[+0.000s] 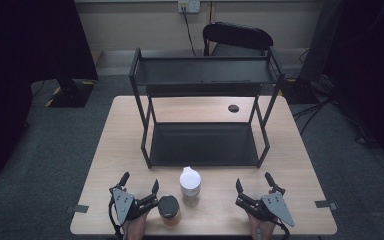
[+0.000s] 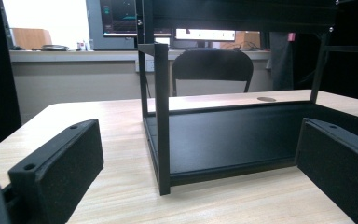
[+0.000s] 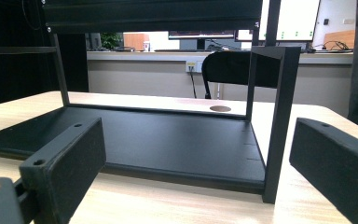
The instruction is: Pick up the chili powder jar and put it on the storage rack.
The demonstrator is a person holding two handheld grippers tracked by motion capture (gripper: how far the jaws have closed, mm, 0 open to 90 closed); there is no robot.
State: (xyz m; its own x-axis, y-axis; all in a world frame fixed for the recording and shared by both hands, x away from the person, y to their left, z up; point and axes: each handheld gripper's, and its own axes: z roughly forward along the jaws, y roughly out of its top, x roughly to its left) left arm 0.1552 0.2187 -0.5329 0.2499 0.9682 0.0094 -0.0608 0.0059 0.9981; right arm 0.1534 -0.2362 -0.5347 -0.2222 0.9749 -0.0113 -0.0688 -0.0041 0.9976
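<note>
- Left gripper (image 1: 141,189): rests at the near left edge of the table (image 1: 110,150), jaws spread wide, nothing between them.
- Dark-lidded jar (image 1: 169,209): stands upright just right of the left gripper, near the front edge. Likely rigid and smooth-walled, so probably slippery; best taken across the body below the lid.
- White-capped bottle (image 1: 190,184): upright, just beside and slightly beyond the jar. Probably light and easily tipped; a grip low on the body seems safest.
- Black two-tier shelf (image 1: 205,145): stands farther back at table centre, both tiers bare.
- Right gripper (image 1: 254,186): near right edge, jaws apart, holding nothing.
</note>
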